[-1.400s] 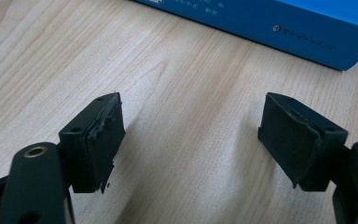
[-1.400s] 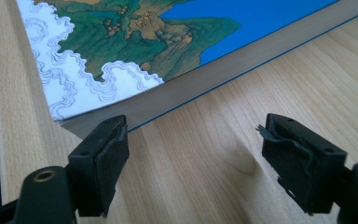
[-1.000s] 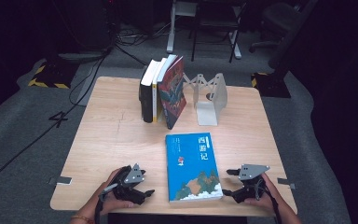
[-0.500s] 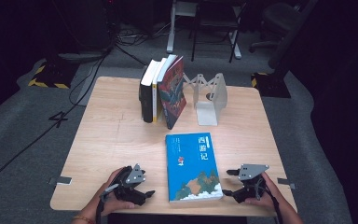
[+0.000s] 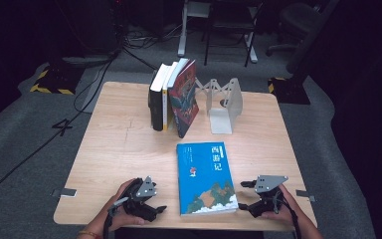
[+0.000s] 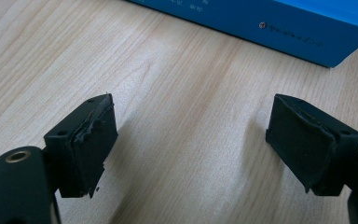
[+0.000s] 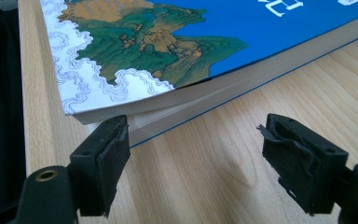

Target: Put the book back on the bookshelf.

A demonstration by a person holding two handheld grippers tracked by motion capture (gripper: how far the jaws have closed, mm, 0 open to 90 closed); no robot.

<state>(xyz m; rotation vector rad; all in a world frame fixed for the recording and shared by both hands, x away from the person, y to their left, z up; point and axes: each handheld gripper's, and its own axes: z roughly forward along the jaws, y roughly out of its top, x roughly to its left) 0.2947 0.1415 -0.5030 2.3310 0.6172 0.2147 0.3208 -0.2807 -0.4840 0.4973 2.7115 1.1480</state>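
A blue book (image 5: 206,177) with a mountain picture lies flat near the table's front edge, between the two grippers. My left gripper (image 5: 155,205) rests on the wood left of the blue book (image 6: 279,25), pointing at its spine; its jaws (image 6: 191,140) have just been opening and stand apart with only bare table between them. My right gripper (image 5: 242,195) sits at the blue book's (image 7: 168,56) right front corner, open (image 7: 196,154). Its left pad (image 7: 107,154) is close to the corner of the pages, and nothing is gripped.
Three books (image 5: 171,97) stand upright at the back of the wooden table (image 5: 119,144), the nearest one leaning. A white folding bookend (image 5: 225,104) stands to their right. Chairs and cables lie on the floor beyond the table.
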